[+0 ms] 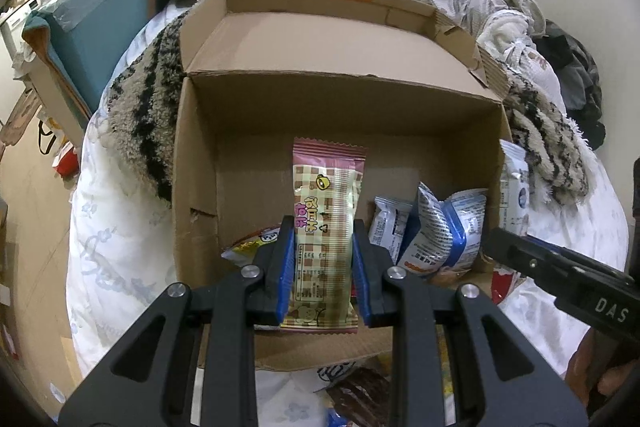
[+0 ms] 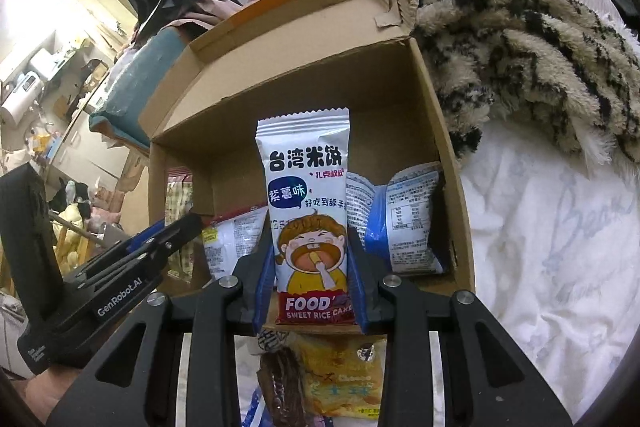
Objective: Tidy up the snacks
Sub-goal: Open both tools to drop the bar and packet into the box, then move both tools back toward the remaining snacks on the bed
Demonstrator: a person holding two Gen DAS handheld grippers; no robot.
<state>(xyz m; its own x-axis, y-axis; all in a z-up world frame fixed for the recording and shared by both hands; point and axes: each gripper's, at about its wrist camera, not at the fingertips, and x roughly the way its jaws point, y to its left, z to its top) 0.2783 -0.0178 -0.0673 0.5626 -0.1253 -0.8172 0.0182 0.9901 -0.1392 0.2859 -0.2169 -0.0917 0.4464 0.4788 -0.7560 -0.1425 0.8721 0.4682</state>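
Left hand-held gripper [image 1: 324,267] clamped on pink checked snack pack [image 1: 326,227], over cardboard box [image 1: 200,155]. Right hand-held gripper [image 2: 310,279] clamped on white rice cake pack [image 2: 308,211]. Packs likely light, crinkly, crushable; hold mid-body. Blue packs [image 1: 440,231] crowd box's right; loose snacks near, on bed.

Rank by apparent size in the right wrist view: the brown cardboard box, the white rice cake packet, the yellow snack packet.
1. Brown cardboard box, largest.
2. White rice cake packet, though held close to the camera in the right gripper.
3. Yellow snack packet, partly hidden, so unsure.
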